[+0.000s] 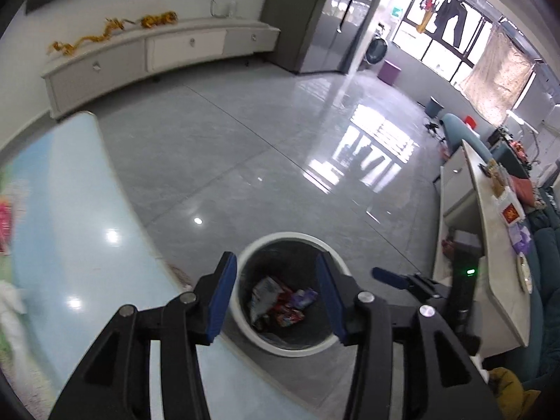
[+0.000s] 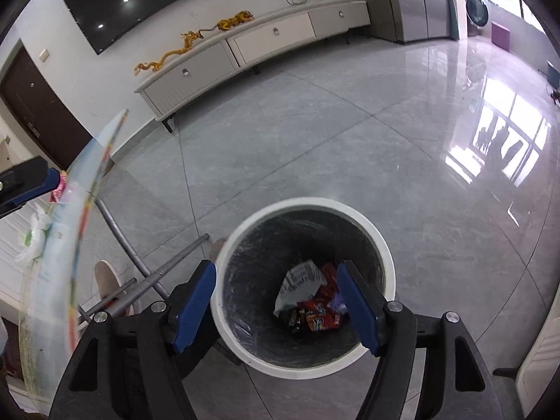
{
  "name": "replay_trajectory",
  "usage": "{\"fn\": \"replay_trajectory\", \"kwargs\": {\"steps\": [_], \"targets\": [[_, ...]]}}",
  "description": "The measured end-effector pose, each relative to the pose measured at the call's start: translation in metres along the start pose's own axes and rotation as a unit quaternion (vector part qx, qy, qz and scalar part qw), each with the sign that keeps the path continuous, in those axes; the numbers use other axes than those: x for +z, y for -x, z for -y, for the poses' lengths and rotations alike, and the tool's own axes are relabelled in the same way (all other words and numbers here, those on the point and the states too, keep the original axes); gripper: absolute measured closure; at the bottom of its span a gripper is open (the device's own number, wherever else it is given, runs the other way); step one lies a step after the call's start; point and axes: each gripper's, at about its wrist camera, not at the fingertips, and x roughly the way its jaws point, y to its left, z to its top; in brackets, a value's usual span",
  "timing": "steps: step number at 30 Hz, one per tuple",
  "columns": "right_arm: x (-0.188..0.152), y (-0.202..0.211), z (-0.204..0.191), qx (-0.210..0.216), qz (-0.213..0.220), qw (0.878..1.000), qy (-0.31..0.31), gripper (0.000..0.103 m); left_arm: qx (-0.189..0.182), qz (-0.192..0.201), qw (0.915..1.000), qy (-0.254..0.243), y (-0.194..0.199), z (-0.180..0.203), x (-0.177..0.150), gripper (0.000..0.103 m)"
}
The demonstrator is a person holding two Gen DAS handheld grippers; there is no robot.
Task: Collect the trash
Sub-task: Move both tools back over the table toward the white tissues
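A white round trash bin point(image 1: 245, 255) with a black liner stands on the grey floor beside the table; it also shows in the right wrist view point(image 2: 385, 245). Several wrappers point(image 1: 280, 302) lie at its bottom, red, white and purple, also in the right wrist view point(image 2: 315, 301). My left gripper point(image 1: 276, 297) is open and empty above the bin. My right gripper point(image 2: 276, 304) is open and empty above the bin too; its blue fingertip point(image 1: 385, 275) shows in the left wrist view. On the table, a pink wrapper point(image 1: 5, 220) and crumpled white trash point(image 1: 8, 301) lie at the left.
The light blue table point(image 1: 77, 210) runs along the left; its edge and metal legs point(image 2: 168, 269) show in the right wrist view. A white TV cabinet point(image 2: 245, 49) lines the far wall. A white counter point(image 1: 490, 245) with small items stands on the right.
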Motion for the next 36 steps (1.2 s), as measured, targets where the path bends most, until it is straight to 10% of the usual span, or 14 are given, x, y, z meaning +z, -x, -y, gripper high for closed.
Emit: {"fn": "replay_trajectory", "kwargs": {"steps": [17, 36], "targets": [[0.009, 0.099, -0.188, 0.076, 0.102, 0.978, 0.165, 0.033, 0.223, 0.157, 0.9608, 0.052, 0.181, -0.086, -0.080, 0.057], [-0.030, 0.123, -0.323, 0.094, 0.113, 0.946, 0.289, 0.033, 0.238, 0.223, 0.9353, 0.135, 0.270, -0.164, -0.168, 0.057]]}}
